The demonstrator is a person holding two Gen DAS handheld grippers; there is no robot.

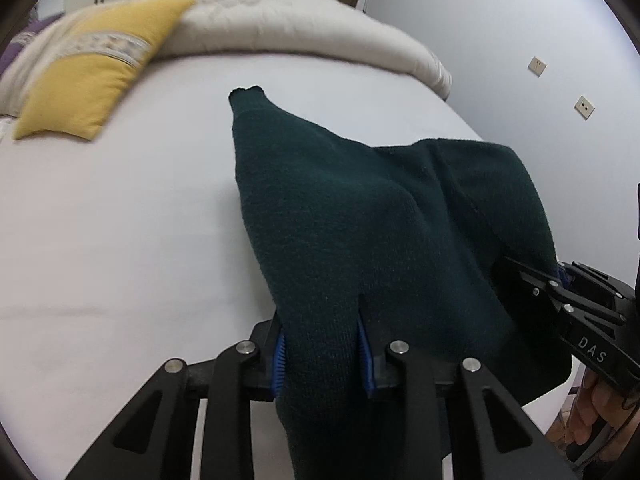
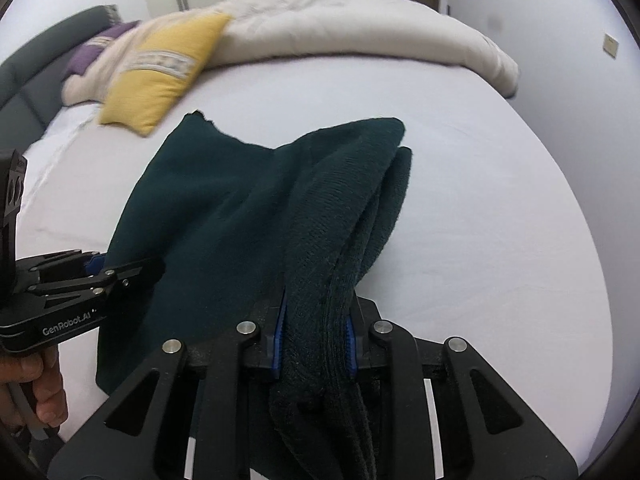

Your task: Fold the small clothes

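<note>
A dark green knitted garment (image 1: pixel 360 220) hangs lifted above the white bed sheet (image 1: pixel 120 220), stretched between both grippers. My left gripper (image 1: pixel 324 352) is shut on one near corner, the cloth bunched between its blue pads (image 1: pixel 280 356). In the right wrist view my right gripper (image 2: pixel 316 344) is shut on a thick folded edge of the same garment (image 2: pixel 224 208), and the left gripper (image 2: pixel 132 270) shows at the left, clamped on the cloth. The right gripper (image 1: pixel 548 284) appears at the right edge of the left wrist view, held by a hand (image 1: pixel 592 420).
A yellow pillow (image 1: pixel 96 68) lies at the far left of the bed, with a cream duvet (image 1: pixel 300 28) heaped along the far side. A purple cushion (image 2: pixel 92 52) and a grey headboard (image 2: pixel 36 76) lie beyond. A wall (image 1: pixel 520 60) with sockets stands to the right.
</note>
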